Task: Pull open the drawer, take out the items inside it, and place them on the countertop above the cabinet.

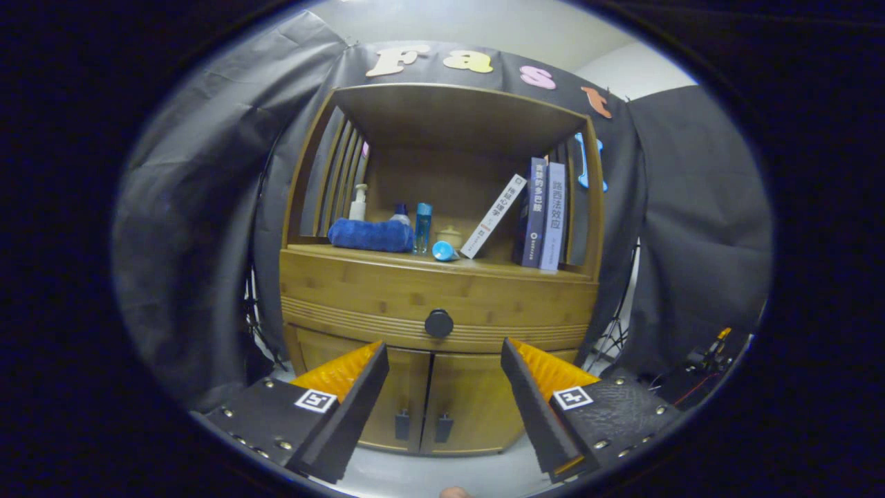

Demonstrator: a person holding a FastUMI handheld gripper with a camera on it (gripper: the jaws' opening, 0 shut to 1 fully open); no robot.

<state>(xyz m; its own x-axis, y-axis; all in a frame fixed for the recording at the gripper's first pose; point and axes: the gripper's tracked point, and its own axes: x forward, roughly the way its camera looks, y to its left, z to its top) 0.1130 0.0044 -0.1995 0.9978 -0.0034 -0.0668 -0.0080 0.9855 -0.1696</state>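
Jaws (442, 360) stand wide apart with nothing between them, held in the air some way back from a wooden cabinet (359, 290) and aimed at its front. The drawer (387, 304) runs across the cabinet's width just under the countertop; it is closed, flush with the front, and its round dark knob (439, 323) sits in the middle, just above and beyond the gap between the two fingers. What lies inside the drawer cannot be seen. Below the drawer are two doors (470, 401), closed, each with a small dark handle beside the centre seam.

The countertop (484, 266) above the drawer, roofed by an open shelf niche, already carries things. A folded blue towel (371, 235) lies toward one side, with a white pump bottle (358, 203) standing behind it. Beside the towel stands a tall blue bottle (423, 227), and a small blue cup (444, 251) lies on its side near the front edge, with a little pale lidded jar (451, 236) just behind. A white book (494, 216) leans against two upright books (543, 213) at the other side.
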